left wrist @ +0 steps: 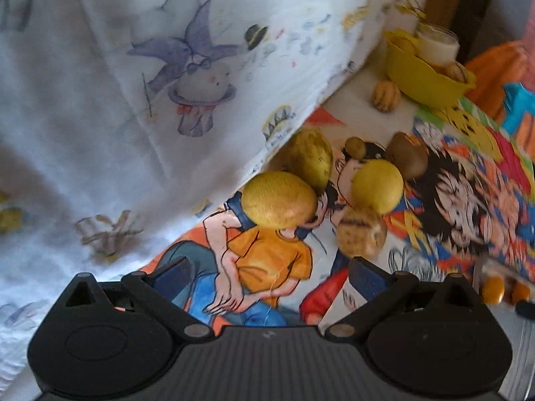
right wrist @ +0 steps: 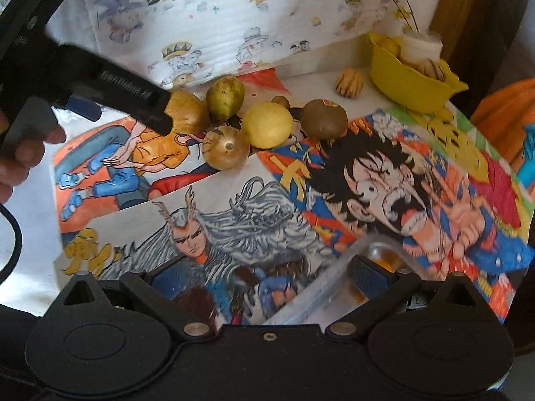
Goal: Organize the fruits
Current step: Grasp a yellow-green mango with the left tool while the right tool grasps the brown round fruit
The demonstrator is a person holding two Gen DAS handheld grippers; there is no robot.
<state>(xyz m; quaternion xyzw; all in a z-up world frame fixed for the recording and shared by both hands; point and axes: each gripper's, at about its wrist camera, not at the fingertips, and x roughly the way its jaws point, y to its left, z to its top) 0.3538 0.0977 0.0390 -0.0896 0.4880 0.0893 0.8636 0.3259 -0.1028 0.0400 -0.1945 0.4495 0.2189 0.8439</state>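
On the comic cloth [right wrist: 334, 200] by the white sheet [right wrist: 234, 16], six loose fruits clustered, a seventh beside the yellow bowl [right wrist: 411, 90]; your left gripper [left wrist: 264, 270] hung wide open near the lemon [left wrist: 279, 200], firm and likely rollable, best pinched across its middle, while your right gripper [right wrist: 264, 274] gaped empty.

Seven loose fruits on bench: six clustered [right wrist: 265, 129], one striped [right wrist: 349, 83]. One yellow bowl [right wrist: 411, 92]. One white jar [right wrist: 421, 46].
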